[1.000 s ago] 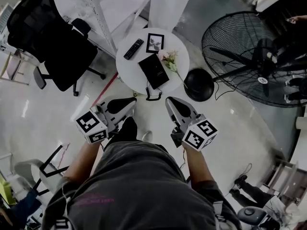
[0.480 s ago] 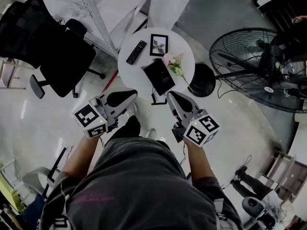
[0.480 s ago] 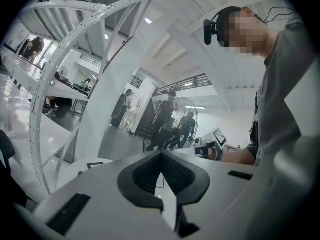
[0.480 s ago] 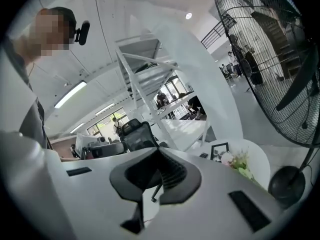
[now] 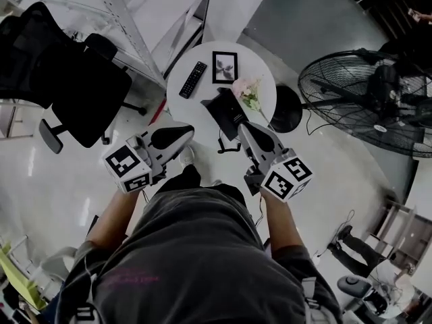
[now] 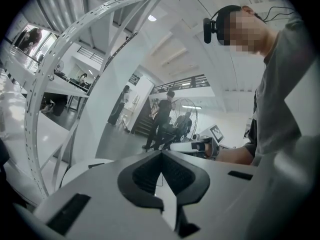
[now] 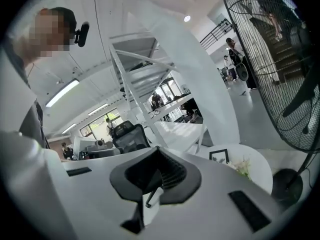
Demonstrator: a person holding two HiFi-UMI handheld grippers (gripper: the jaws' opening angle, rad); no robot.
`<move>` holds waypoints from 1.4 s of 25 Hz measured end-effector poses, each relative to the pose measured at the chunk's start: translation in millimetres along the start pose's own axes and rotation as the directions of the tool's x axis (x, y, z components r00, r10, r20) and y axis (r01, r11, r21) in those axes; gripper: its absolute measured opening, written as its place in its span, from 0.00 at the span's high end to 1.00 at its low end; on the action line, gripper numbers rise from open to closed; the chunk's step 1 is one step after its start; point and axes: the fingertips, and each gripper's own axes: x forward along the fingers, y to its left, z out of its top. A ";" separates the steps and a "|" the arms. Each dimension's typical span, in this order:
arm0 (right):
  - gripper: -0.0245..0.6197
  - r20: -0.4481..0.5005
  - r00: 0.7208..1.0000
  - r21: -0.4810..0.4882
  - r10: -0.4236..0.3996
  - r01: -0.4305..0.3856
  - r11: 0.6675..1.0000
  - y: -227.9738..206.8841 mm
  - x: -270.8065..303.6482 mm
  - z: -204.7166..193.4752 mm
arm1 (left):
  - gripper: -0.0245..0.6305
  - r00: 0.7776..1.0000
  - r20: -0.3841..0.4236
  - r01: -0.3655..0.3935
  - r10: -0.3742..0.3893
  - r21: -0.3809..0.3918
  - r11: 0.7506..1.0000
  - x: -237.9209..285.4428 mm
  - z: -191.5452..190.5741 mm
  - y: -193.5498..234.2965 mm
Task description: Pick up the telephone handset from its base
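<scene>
A black telephone [image 5: 225,111] lies on the near side of a small round white table [image 5: 260,69], its cord [image 5: 227,145] hanging over the near edge. I cannot tell the handset from the base. My left gripper [image 5: 187,132] is shut and empty, just short of the table's near-left rim. My right gripper [image 5: 243,128] also looks shut and empty, its tip over the telephone's near-right corner. In the left gripper view the jaws [image 6: 161,154] meet at the tip. In the right gripper view the gripper [image 7: 157,150] hides the telephone.
On the table are a remote [image 5: 192,79], a framed picture [image 5: 225,67] and pale flowers [image 5: 246,93]. A black office chair [image 5: 74,86] stands left, a white metal frame [image 5: 128,19] behind it. A big floor fan [image 5: 371,100] and a black round stool [image 5: 289,108] stand right.
Both grippers have moved forward to the table. The right tip, short of the table before, now overlaps the telephone's near corner. Both stay shut.
</scene>
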 end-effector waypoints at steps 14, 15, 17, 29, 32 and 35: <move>0.93 -0.033 0.999 0.016 -0.021 0.022 1.000 -22.1 34.5 3.2 | 0.94 1.000 -0.022 -0.005 0.004 -0.066 0.998 11.7 -8.4 41.0; 0.93 -0.038 0.999 0.014 -0.019 0.019 1.000 -24.7 36.6 3.2 | 0.94 1.000 -0.022 -0.012 0.011 -0.069 0.998 13.6 -9.7 43.2; 0.93 -0.051 0.999 0.005 -0.012 0.012 1.000 -30.9 41.2 3.7 | 0.94 0.999 -0.025 -0.027 0.025 -0.070 0.997 18.1 -15.0 48.5; 0.93 -0.219 0.967 -0.038 0.130 -0.141 0.989 -85.7 83.7 1.3 | 0.94 0.971 -0.076 -0.237 0.227 -0.197 0.951 67.4 -85.9 87.6; 0.93 -0.266 0.949 -0.046 0.167 -0.185 0.982 -101.9 88.8 -1.9 | 0.94 0.956 -0.090 -0.292 0.278 -0.235 0.927 79.7 -110.9 91.8; 0.93 -0.302 0.933 -0.045 0.193 -0.217 0.975 -117.7 92.0 -8.3 | 0.94 0.945 -0.101 -0.326 0.310 -0.272 0.905 92.2 -138.4 94.2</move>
